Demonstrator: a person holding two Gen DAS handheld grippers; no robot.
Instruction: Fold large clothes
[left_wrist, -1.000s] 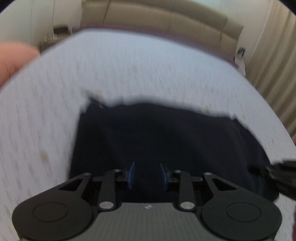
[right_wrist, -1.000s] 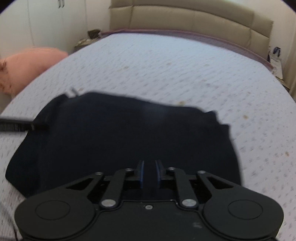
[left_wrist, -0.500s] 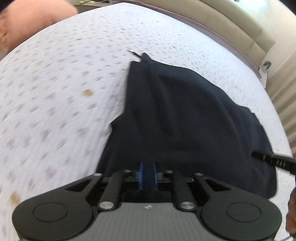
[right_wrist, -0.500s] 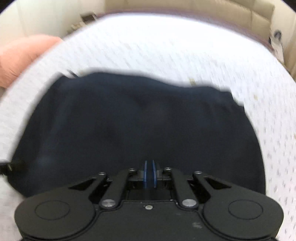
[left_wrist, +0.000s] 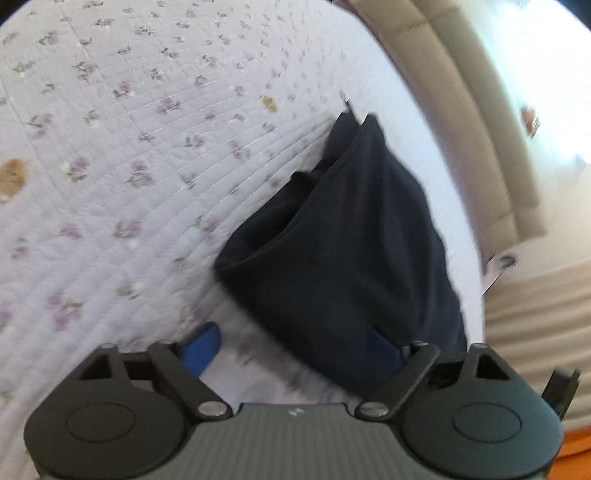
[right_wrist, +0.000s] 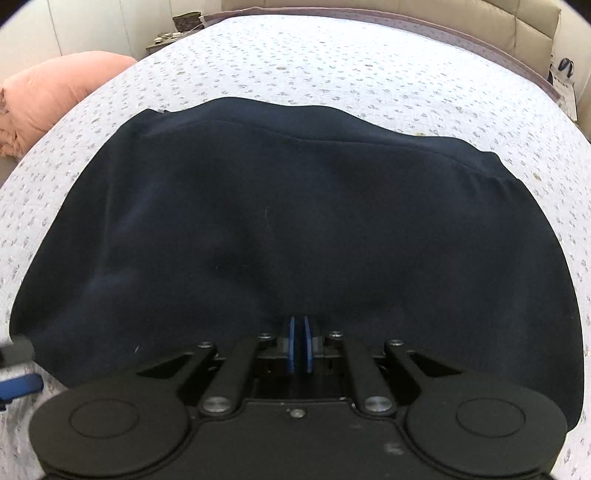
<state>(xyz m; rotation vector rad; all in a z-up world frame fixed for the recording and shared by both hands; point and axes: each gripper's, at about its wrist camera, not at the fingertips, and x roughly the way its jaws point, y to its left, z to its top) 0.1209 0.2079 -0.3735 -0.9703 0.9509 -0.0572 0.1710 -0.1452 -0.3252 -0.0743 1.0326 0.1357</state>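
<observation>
A large dark navy garment (right_wrist: 295, 221) lies folded on the flowered white bedspread (right_wrist: 332, 66). My right gripper (right_wrist: 299, 347) is shut at the garment's near edge, blue pads together, seemingly pinching the cloth. In the left wrist view the garment (left_wrist: 351, 243) lies ahead and to the right, its layered left edge showing. My left gripper (left_wrist: 295, 350) is open wide over the bedspread (left_wrist: 110, 166) at the garment's near left corner; its left pad (left_wrist: 203, 350) is over the sheet, its right pad against the cloth. Its blue tip shows in the right wrist view (right_wrist: 18, 386).
A pink pillow (right_wrist: 55, 96) lies at the bed's far left. A beige padded headboard (right_wrist: 406, 14) runs along the far side, also visible in the left wrist view (left_wrist: 461, 129). A nightstand (right_wrist: 177, 29) stands at the far left corner. Curtains (left_wrist: 535, 325) hang to the right.
My left gripper has opened wide and swung left off the garment's corner, letting go. My right gripper stays shut at the garment's near edge.
</observation>
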